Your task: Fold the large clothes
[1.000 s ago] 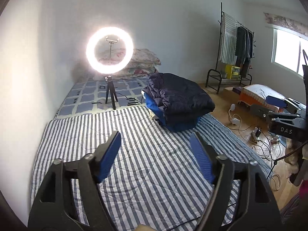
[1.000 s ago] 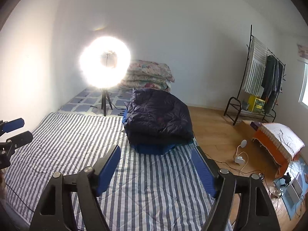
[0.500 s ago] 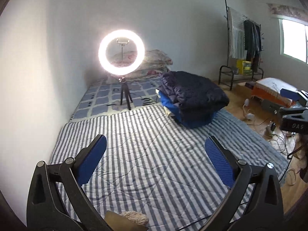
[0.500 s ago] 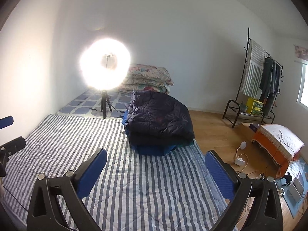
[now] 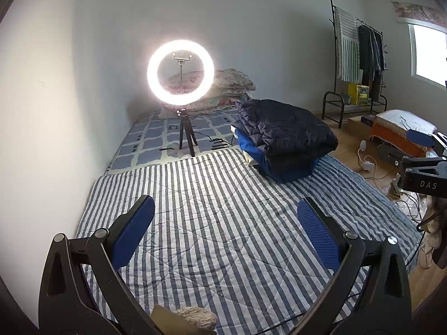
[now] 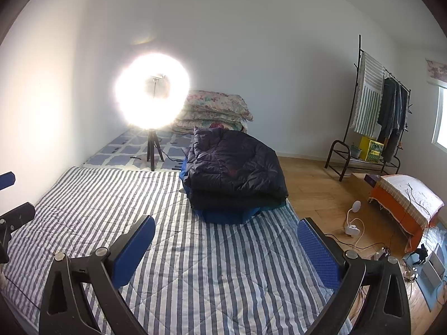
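Currently:
step: folded coats stack [image 6: 234, 178] done, nothing in hand
left gripper [image 5: 226, 234]: jaws spread, empty
right gripper [image 6: 226, 251]: jaws spread, empty
next: probably fetch another garment onto striped quilt [image 6: 195, 265]

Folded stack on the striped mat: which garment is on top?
The dark navy puffer jacket is on top; the bright blue garment only peeks out underneath, against the striped mat.

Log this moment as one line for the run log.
left gripper: open, empty | right gripper: open, empty | folded dark jacket: top of pile on striped quilt, untouched
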